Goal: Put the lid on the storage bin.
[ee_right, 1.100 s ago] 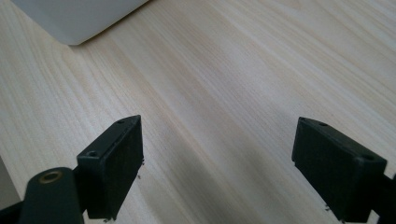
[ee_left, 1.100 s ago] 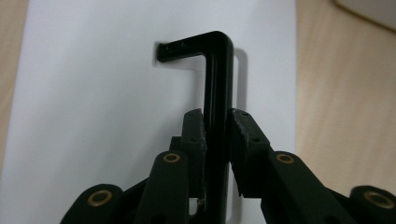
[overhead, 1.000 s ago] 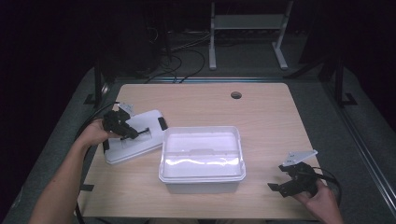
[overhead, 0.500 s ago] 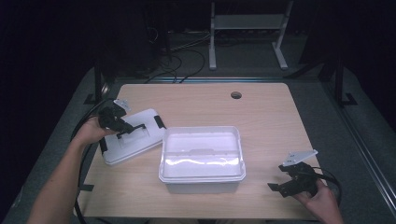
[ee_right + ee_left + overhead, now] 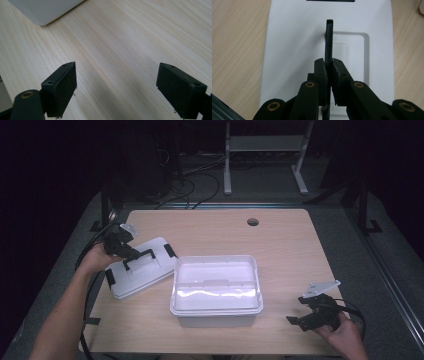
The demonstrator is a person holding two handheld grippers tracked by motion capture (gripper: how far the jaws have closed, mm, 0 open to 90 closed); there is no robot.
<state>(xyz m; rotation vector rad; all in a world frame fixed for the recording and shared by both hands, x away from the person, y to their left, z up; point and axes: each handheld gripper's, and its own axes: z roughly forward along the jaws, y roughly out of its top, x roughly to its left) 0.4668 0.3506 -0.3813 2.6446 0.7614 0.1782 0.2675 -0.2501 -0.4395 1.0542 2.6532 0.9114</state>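
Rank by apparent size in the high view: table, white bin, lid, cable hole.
1. table
2. white bin
3. lid, somewhat smaller than the bin, though it lies at an angle and is partly covered by the left gripper
4. cable hole

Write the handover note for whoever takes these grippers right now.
Left gripper: jaws have just been closing and now pinch the lid's black handle.
Right gripper: open, holding nothing, over bare table at the near right.
Lid: flat on the table, left of the open white bin.
Done: handle gripped.
Left, probably: lift the lid, set it on the bin, snap the latches.
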